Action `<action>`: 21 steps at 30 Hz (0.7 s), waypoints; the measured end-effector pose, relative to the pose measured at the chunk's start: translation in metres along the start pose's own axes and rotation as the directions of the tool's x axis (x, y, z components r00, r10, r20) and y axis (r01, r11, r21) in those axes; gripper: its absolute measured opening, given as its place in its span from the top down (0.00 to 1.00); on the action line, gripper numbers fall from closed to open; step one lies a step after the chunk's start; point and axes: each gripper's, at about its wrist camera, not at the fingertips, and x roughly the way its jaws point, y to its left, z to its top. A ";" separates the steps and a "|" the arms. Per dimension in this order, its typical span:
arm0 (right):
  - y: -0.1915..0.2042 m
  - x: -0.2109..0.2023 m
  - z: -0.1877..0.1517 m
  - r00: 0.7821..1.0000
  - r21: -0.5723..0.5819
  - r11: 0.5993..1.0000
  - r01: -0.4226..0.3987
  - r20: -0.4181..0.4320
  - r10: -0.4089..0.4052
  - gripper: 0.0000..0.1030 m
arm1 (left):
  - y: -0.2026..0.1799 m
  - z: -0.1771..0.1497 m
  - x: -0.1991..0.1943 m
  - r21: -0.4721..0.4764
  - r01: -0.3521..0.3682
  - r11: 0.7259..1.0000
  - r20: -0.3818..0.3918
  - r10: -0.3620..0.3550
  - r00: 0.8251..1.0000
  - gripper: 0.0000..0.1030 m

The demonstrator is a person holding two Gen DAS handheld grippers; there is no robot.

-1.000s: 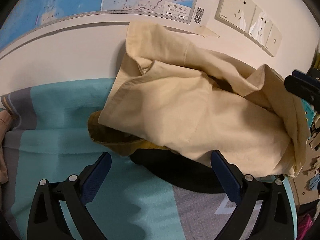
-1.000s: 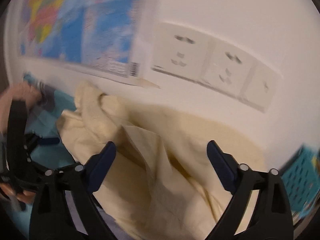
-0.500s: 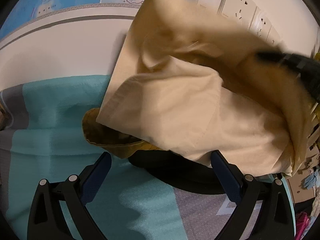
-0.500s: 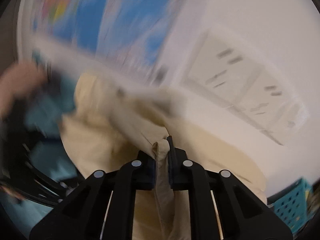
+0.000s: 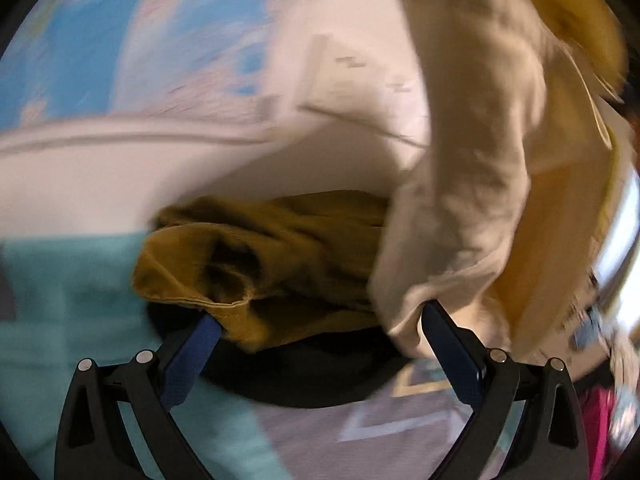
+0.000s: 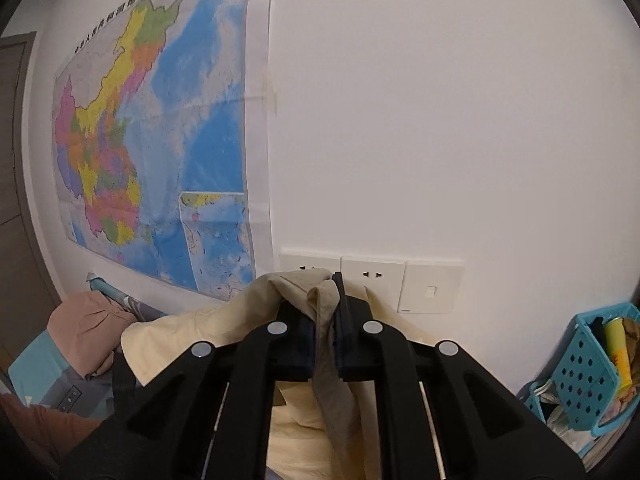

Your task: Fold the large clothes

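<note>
Right gripper [image 6: 325, 320]: jaws closed on a fold of the beige garment [image 6: 324, 344]. The pinched cloth bunches between the black fingers [image 6: 352, 336] and drapes down over the gripper body toward 6 o'clock; a paler cream panel of it spreads at 7 o'clock.

Beyond the fingertips, at 12 o'clock: three white wall plates [image 6: 432, 286], two sockets and a switch, on a white wall [image 6: 440, 120]. At 10 o'clock: a coloured wall map [image 6: 152, 140], taped at its right edge. At 9 o'clock: a pinkish-tan cloth bundle [image 6: 88, 332] on teal and grey bedding [image 6: 44, 372]. At 4 o'clock: a teal perforated basket [image 6: 588, 372] holding a yellow tube and other items too small to tell.

Left gripper [image 5: 316, 336]: jaws spread wide, holding nothing. View blurred. Between the blue pads [image 5: 192, 360], at 12 o'clock: a mustard-brown garment [image 5: 260, 256] lying crumpled on a black garment [image 5: 304, 372], which rests on the teal and grey bed sheet [image 5: 64, 300]. The mustard hem touches or overlaps the left pad; which, cannot be told.

At 1 to 3 o'clock: the beige garment [image 5: 480, 160] hanging lifted, its lower edge just above the right pad. Behind, at 11 o'clock: the map [image 5: 120, 40], smeared.
</note>
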 end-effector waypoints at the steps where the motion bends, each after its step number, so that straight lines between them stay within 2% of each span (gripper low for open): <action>1: 0.000 -0.004 0.003 1.000 -0.002 1.000 0.001 0.004 -0.001 0.93 | -0.009 0.000 0.002 0.046 -0.009 0.999 0.009 0.009 1.000 0.07; 2: 0.000 -0.009 0.003 1.000 -0.006 1.000 0.009 0.011 -0.009 0.93 | -0.017 0.001 0.006 0.092 -0.005 0.996 0.014 0.003 1.000 0.07; 4: -0.001 -0.017 0.005 1.000 0.003 1.000 0.009 0.015 -0.009 0.93 | -0.025 0.002 0.012 0.125 -0.022 0.992 0.019 0.020 1.000 0.09; 5: -0.002 -0.021 0.004 1.000 0.008 1.000 0.014 0.021 -0.014 0.93 | -0.027 0.002 0.014 0.137 -0.027 0.990 0.028 0.024 0.999 0.17; 7: -0.005 -0.029 0.002 1.000 0.008 1.000 0.012 0.018 -0.012 0.93 | -0.024 0.002 0.015 0.145 -0.087 0.986 0.037 0.082 0.996 0.32; 9: -0.006 -0.033 -0.002 1.000 0.016 1.000 0.010 0.017 -0.010 0.93 | -0.018 0.000 0.006 0.113 -0.074 0.991 0.029 0.071 0.997 0.41; 11: -0.005 -0.036 -0.005 1.000 0.014 1.000 0.007 0.016 -0.007 0.93 | -0.018 -0.001 -0.007 0.095 -0.050 0.994 0.031 0.047 0.998 0.39; 13: -0.003 -0.039 -0.006 1.000 0.015 1.000 0.002 0.018 -0.002 0.93 | -0.021 -0.004 -0.023 0.112 -0.018 0.994 0.068 0.010 0.998 0.28; 14: -0.002 -0.041 -0.006 1.000 0.018 1.000 -0.003 0.023 0.003 0.93 | -0.026 -0.007 -0.032 0.132 -0.019 0.991 0.088 0.007 0.996 0.13; 15: -0.002 -0.044 -0.006 1.000 0.018 1.000 -0.005 0.027 0.004 0.93 | -0.033 -0.010 -0.037 0.169 -0.022 0.985 0.103 0.005 0.995 0.08; 17: 0.002 -0.050 -0.006 0.999 0.013 1.000 -0.013 0.039 0.012 0.93 | -0.047 -0.014 -0.034 0.245 -0.002 0.969 0.082 -0.018 0.996 0.08; 19: 0.004 -0.057 -0.007 0.999 0.008 1.000 -0.009 0.045 0.009 0.93 | -0.056 -0.013 -0.024 0.270 0.007 0.963 0.069 -0.026 0.997 0.19; 20: 0.006 -0.060 -0.007 0.999 0.003 1.000 -0.006 0.045 0.006 0.93 | -0.056 -0.010 -0.019 0.267 0.021 0.963 0.056 -0.037 0.998 0.33; 21: 0.006 -0.063 -0.007 0.999 0.004 1.000 -0.002 0.044 0.002 0.93 | -0.054 -0.006 -0.013 0.251 0.046 0.967 0.033 -0.056 0.998 0.61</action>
